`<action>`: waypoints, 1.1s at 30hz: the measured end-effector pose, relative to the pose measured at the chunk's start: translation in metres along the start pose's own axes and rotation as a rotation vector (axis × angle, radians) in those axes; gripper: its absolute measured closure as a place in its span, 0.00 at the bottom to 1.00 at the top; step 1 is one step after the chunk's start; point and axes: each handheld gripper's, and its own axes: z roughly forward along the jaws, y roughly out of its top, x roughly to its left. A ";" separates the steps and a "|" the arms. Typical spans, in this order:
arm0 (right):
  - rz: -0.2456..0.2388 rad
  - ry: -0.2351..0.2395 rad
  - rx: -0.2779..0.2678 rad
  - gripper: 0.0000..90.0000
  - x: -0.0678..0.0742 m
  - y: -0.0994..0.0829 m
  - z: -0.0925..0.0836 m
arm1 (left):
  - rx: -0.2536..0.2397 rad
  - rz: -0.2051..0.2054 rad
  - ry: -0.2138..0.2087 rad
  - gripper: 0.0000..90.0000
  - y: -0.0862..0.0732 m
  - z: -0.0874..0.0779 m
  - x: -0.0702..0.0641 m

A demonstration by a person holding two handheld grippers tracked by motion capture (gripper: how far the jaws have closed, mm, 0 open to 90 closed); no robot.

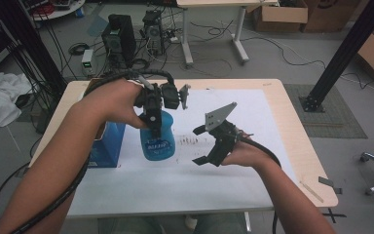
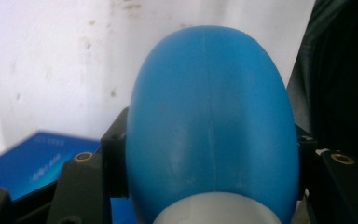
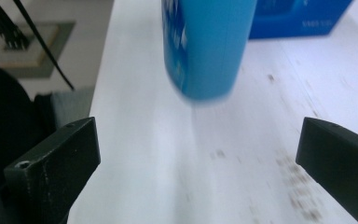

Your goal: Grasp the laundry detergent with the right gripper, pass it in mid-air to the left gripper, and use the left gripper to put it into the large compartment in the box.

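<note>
The blue bottle (image 1: 157, 139) and the blue box (image 1: 106, 144) block the left half of the table (image 1: 282, 126). The near edge and right half are free for a gripper.

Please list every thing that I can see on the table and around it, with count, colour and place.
bottle: one, blue, held up over the table's left half
box: one, blue, on the table left of the bottle
table: one, light wood with a white sheet
computer towers: two, black, on the floor behind the table
cardboard boxes: several, brown, floor at far right
left gripper: one, black, jaws shut on the bottle
right gripper: one, black, jaws open, right of the bottle
</note>
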 end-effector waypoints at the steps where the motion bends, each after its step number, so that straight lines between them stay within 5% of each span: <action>1: -0.001 0.000 0.029 0.00 -0.002 0.001 -0.005 | 0.000 -0.034 -0.002 0.43 -0.002 -0.004 0.003; 8: 0.015 -0.018 0.220 0.00 -0.015 0.005 -0.029 | -0.015 -0.262 -0.043 0.43 -0.022 -0.040 0.029; 11: 0.022 -0.029 0.292 0.00 -0.020 0.005 -0.036 | -0.035 -0.404 -0.055 0.43 -0.038 -0.063 0.040; 21: 0.015 -0.012 0.526 0.00 -0.026 0.011 -0.047 | -0.028 -0.723 -0.091 0.43 -0.083 -0.093 0.066; 33: -0.026 -0.006 0.619 0.00 -0.024 0.014 -0.052 | -0.013 -1.075 -0.082 0.43 -0.139 -0.098 0.084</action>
